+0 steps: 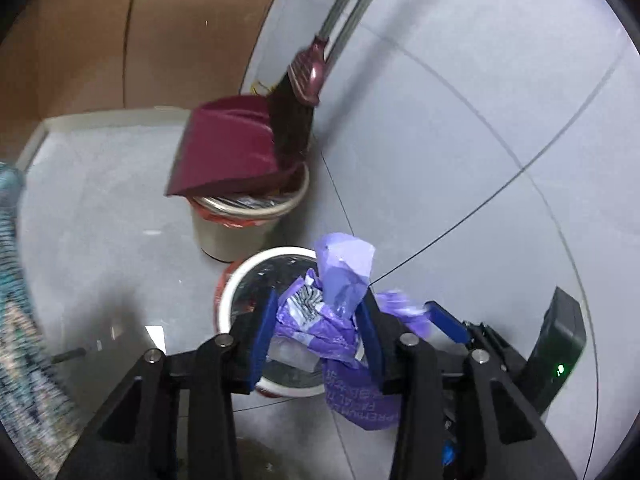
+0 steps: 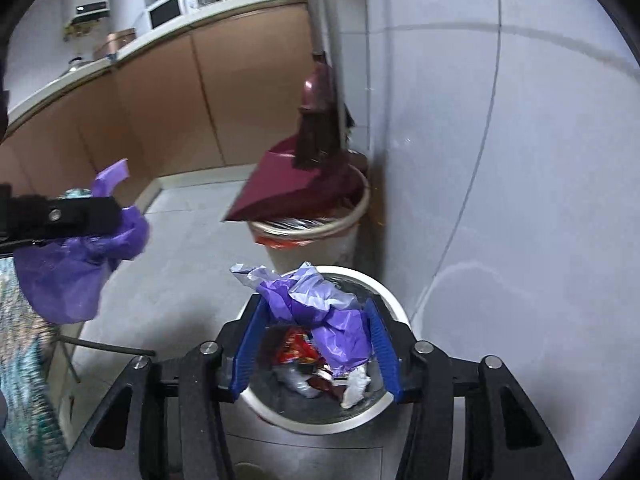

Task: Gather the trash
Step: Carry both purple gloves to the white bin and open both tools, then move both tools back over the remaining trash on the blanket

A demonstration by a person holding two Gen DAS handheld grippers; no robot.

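Observation:
My left gripper (image 1: pixel 318 312) is shut on a crumpled purple plastic wrapper (image 1: pixel 320 324) and holds it above the near white trash bin (image 1: pixel 228 292). The same gripper and wrapper (image 2: pixel 80 256) show at the left of the right wrist view. My right gripper (image 2: pixel 316 312) is shut on another crumpled purple wrapper (image 2: pixel 320 308), directly over the white bin (image 2: pixel 396 300). The bin holds red and white scraps (image 2: pixel 304 352). My right gripper's blue finger (image 1: pixel 446 320) shows beside the left one.
A second bin (image 1: pixel 240 220) behind carries a maroon dustpan (image 1: pixel 228 148) and a broom (image 1: pixel 296 120) leaning on the tiled wall (image 1: pixel 460 140). Brown cabinets (image 2: pixel 160 112) stand at the left under a counter. A patterned cloth (image 1: pixel 16 320) is at the left edge.

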